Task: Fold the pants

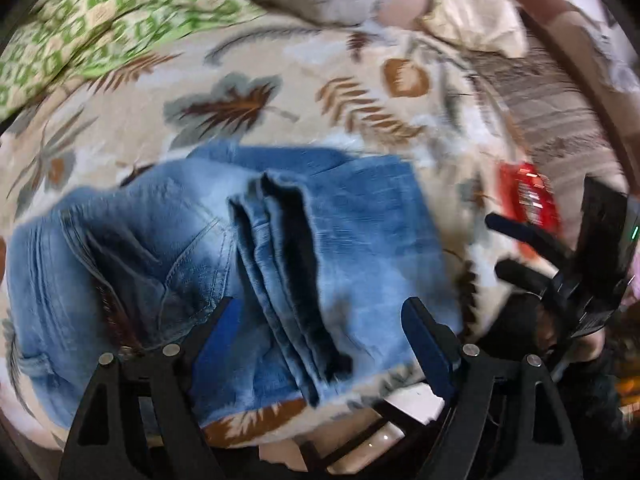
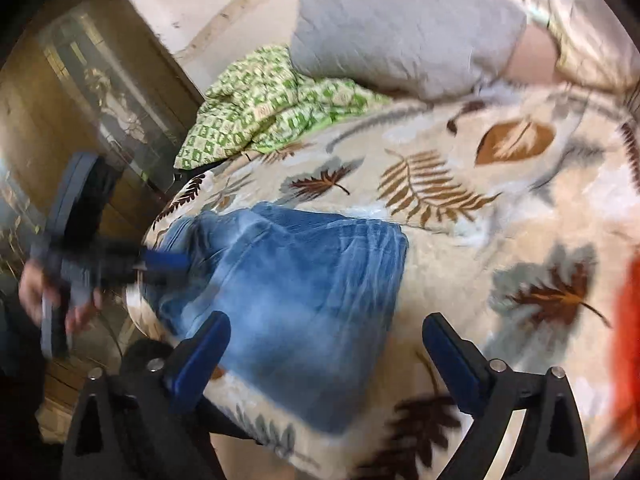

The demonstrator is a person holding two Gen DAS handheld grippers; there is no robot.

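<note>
Both claws, left claw and right claw, hang spread and empty over the folded jeans. To finish well, I would press the bundle flat on the bed, squaring the loose hems.

a bedroom in a home is shown. a bed is covered by a soft blanket with leaves. a grey pillow and a green checked quilt are laid on it, beside a wooden cupboard.

The jeans are faded, matt blue denim with frayed hems. Under them is a fuzzy, plush leaf-print blanket. Upper left, the green checked quilt looks like soft cotton.
</note>
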